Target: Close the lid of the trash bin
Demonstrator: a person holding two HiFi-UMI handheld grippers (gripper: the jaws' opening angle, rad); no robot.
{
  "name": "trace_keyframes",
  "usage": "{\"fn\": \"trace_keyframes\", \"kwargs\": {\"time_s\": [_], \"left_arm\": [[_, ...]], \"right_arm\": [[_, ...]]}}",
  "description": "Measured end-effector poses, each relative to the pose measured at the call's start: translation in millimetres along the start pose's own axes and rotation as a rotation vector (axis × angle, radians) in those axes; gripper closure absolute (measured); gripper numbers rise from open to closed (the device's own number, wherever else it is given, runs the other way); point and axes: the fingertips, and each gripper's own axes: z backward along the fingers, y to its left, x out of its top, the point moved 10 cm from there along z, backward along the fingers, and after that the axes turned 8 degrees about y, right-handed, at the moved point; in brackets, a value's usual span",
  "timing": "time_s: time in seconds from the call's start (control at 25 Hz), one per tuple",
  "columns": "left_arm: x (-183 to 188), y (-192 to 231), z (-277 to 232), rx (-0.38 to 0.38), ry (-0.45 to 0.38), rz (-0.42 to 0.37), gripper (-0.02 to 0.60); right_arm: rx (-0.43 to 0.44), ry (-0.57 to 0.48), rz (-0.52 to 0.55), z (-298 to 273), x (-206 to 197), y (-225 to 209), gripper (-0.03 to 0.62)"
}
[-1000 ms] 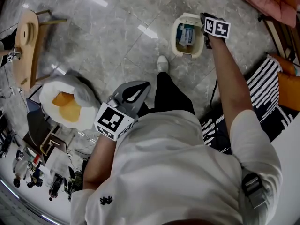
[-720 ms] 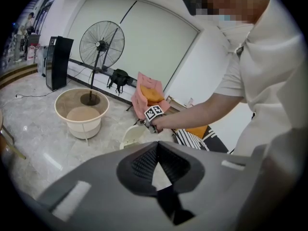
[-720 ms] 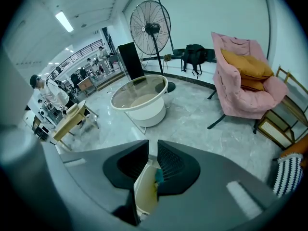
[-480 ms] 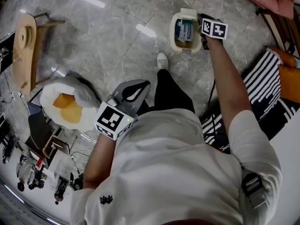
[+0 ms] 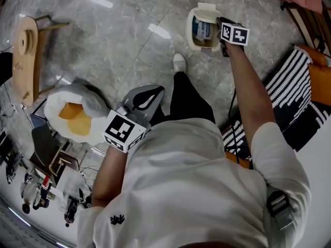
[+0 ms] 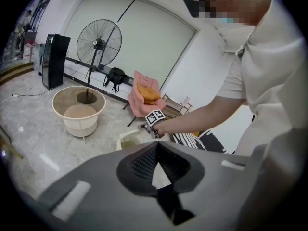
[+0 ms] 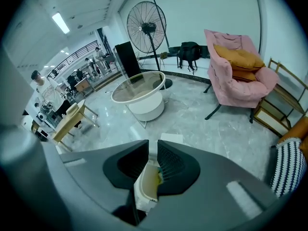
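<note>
Right claw (image 7: 152, 144) pinched the bin (image 5: 190, 31) rim; left claw (image 6: 157, 145) was pressed together, empty. The lid (image 5: 207, 7) looked light, stiff plastic, best pushed at its free edge.

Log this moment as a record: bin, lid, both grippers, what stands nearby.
trash bin: cream, on the grey marble floor, open on top, packaging visible inside
lid: not yet down; a cream panel, apparently its edge, stands between the right jaws
right gripper: at the bin's right rim, jaws nearly together on that panel
left gripper: jaws together, empty, held close to the person's body
nearby: round table, pink chair
</note>
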Motion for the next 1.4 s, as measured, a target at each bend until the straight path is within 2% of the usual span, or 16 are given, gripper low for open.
{"fn": "trace_keyframes", "kwargs": {"time_s": [0.88, 1.4], "left_arm": [[-26, -15, 1, -0.045, 0.033, -0.018, 0.525], [-35, -12, -5, -0.039, 0.066, -0.026, 0.525]], "right_arm": [[-0.016, 0.083, -0.021, -11, -77, 7, 0.539], [-0.019, 0.154, -0.028, -32, -117, 4, 0.539]]}}
